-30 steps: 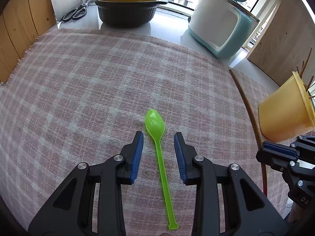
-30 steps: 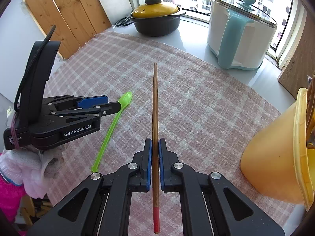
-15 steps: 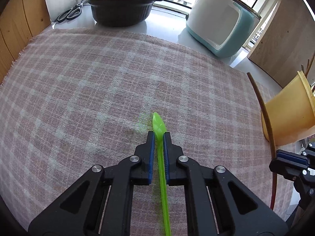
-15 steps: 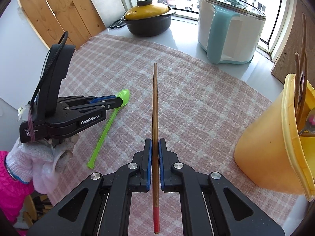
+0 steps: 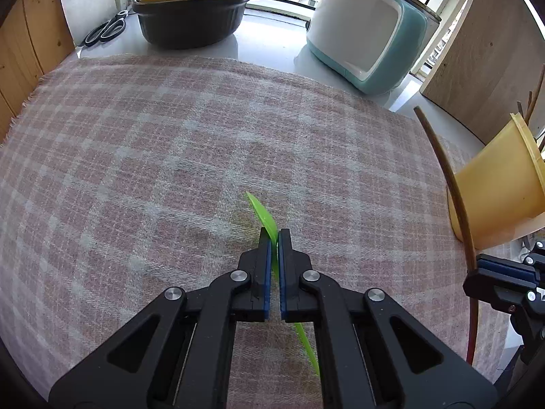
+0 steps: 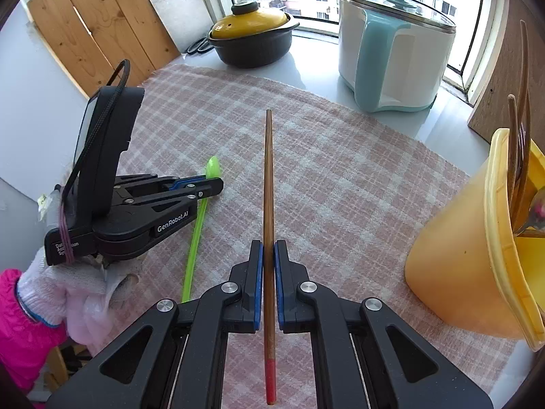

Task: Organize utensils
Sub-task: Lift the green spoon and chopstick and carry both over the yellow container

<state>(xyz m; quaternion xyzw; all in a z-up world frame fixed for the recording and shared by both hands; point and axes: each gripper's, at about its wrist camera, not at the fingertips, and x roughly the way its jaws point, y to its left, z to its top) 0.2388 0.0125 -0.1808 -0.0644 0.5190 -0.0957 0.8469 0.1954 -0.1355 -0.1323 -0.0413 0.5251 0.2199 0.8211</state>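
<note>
Here both tools are loaded, which suits a task of gathering loose utensils into 1 container. The left gripper (image 5: 274, 238) has its jaws clenched on the green plastic spoon (image 5: 262, 214), gripping it just behind the bowl; in the left wrist view the bowl juts up past the fingertips at centre frame while the handle trails out below the jaws toward the lower right. Holding it near the bowl keeps the long, light handle from swinging much, I would judge. In the right wrist view the same spoon (image 6: 199, 225) slants through the left of the frame with its handle end low over the pink checked cloth (image 6: 340, 184); whether that end touches the cloth I cannot tell.

The right gripper (image 6: 268, 248) is clamped on a wooden chopstick (image 6: 268, 177), caught toward its red-tipped end so the bare shaft points straight ahead, up the middle of the frame. That leaves the long free end ready to be tipped into the yellow utensil holder (image 6: 453, 272) at the right edge, which already stands holding wooden sticks and a metal spoon. The holder sits near the chopstick but apart from it.
</note>
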